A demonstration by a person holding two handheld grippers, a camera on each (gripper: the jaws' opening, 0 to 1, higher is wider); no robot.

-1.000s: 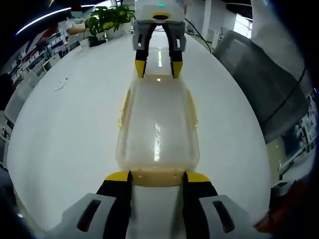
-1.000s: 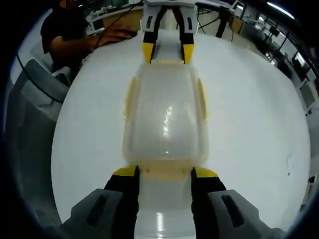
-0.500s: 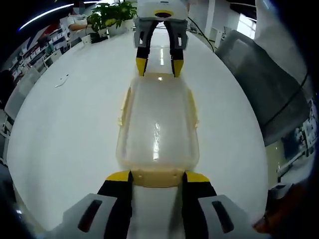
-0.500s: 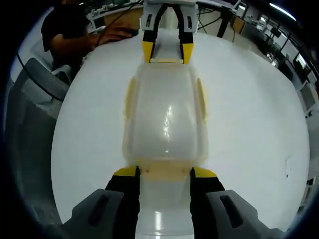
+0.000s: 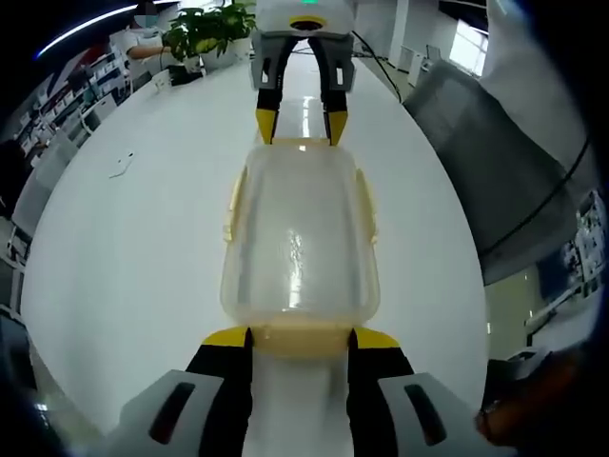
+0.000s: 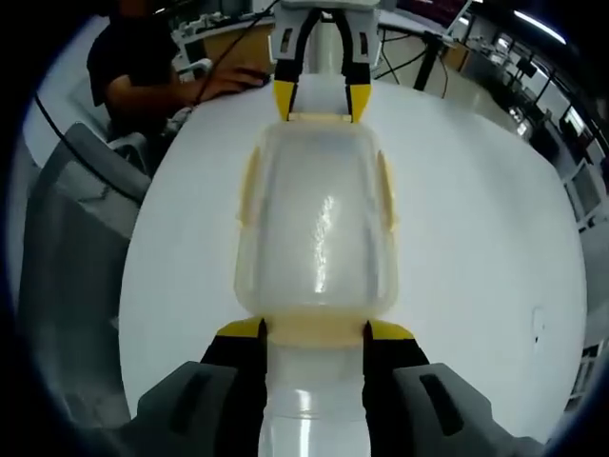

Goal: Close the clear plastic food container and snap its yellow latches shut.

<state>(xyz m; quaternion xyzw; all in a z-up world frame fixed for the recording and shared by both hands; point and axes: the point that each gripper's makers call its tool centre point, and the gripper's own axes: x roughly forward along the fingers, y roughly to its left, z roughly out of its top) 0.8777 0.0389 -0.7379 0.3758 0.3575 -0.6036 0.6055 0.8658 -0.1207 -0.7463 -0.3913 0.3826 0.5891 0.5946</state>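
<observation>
**Container held between two claws on the white table**

The container (image 5: 300, 243) lies on the table (image 5: 124, 248) with its clear lid on, running lengthwise from one claw to the other. Yellow latches sit along its long sides (image 5: 231, 205) and at both short ends.

The left claw (image 5: 300, 338) has its jaws spread, one yellow tip at each corner of the near end latch (image 5: 300, 335), which lies in the gap between them. Whether the tips press on the latch or only flank it cannot be told. The right claw (image 6: 314, 330) stands the same way at the opposite end: jaws spread, tips either side of that end latch (image 6: 314, 328).

In the left gripper view the right claw (image 5: 297, 129) comes down from the far end, its tips at the container's far edge. In the right gripper view the left claw (image 6: 319, 105) does likewise, tips at the far end latch.

Nothing lies between either claw and the container. To the left claw's left a small thing (image 5: 121, 164) lies on the table, well apart from the container, too small to tell what it is. Beyond the far table edge stand potted plants (image 5: 205, 29). To the left claw's right is a grey chair back (image 5: 514, 162). In the right gripper view a grey chair (image 6: 76, 228) stands to the claw's left, and past it a person in dark clothes (image 6: 143, 67) rests a hand at the table's far edge. Desks fill the room beyond.
</observation>
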